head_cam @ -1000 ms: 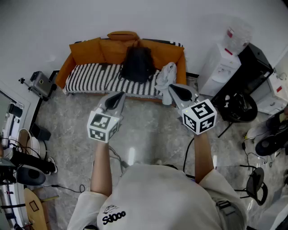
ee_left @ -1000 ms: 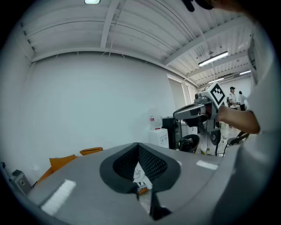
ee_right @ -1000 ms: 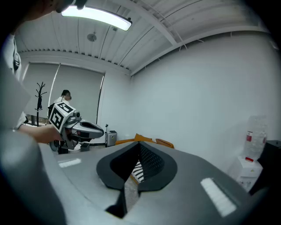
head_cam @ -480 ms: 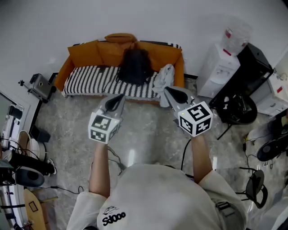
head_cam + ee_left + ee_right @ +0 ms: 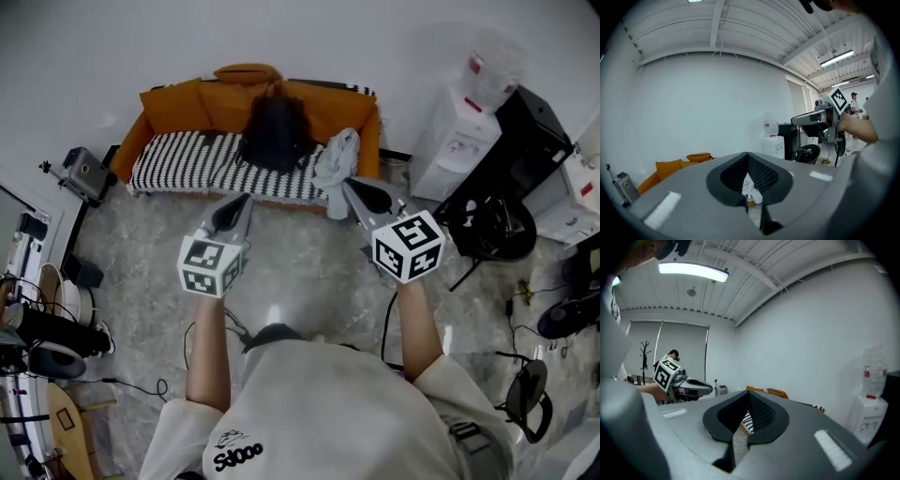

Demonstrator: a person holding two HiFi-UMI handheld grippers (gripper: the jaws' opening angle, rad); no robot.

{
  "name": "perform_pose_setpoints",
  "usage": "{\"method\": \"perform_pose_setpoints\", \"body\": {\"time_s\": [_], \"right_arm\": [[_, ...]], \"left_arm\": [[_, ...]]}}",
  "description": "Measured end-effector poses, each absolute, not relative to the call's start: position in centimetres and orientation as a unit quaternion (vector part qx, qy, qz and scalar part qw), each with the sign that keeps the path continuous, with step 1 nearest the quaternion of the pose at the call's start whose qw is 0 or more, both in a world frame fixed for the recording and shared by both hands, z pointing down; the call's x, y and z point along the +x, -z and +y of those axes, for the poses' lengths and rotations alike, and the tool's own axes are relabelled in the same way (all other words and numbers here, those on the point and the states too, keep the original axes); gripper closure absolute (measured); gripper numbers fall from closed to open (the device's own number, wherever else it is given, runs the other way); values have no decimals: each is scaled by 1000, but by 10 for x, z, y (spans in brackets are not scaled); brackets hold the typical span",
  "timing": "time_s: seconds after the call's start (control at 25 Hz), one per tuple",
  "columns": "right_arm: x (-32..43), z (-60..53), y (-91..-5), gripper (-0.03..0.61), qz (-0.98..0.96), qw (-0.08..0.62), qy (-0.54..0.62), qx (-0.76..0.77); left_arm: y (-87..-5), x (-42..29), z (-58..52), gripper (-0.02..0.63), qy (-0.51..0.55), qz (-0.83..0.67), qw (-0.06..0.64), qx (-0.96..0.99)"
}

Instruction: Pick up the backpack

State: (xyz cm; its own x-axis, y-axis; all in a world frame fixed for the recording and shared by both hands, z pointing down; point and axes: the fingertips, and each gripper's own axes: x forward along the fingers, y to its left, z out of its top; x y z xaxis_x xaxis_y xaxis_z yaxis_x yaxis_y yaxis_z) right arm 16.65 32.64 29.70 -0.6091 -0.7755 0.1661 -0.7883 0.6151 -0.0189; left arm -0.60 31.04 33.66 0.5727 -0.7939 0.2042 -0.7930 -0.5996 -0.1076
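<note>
The backpack (image 5: pixel 275 136) sits in the upper middle of the head view, on the striped seat of the sofa (image 5: pixel 187 161), propped against the orange back cushions (image 5: pixel 192 103). Its long axis runs up and down the frame, with its top end toward the wall at the upper edge. It is black, soft and rounded. A pale cloth (image 5: pixel 336 164) hangs over the seat edge just right of it. The left tongs (image 5: pixel 242 200) and right tongs (image 5: pixel 349 186) are both closed on nothing at mid-frame, tips aimed at the sofa, well apart from the backpack
</note>
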Motion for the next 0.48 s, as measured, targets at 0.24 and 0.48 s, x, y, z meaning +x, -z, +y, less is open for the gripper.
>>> {"method": "perform_pose_setpoints", "body": {"time_s": [0.24, 0.48], "right_arm": [[179, 318, -308, 577, -898, 70, -66, 429], [175, 292, -312, 575, -899, 67, -72, 426]], "left_arm": [[-341, 8, 306, 604, 128, 448, 3, -885], [-346, 9, 284, 604, 132, 448, 8, -884]]}}
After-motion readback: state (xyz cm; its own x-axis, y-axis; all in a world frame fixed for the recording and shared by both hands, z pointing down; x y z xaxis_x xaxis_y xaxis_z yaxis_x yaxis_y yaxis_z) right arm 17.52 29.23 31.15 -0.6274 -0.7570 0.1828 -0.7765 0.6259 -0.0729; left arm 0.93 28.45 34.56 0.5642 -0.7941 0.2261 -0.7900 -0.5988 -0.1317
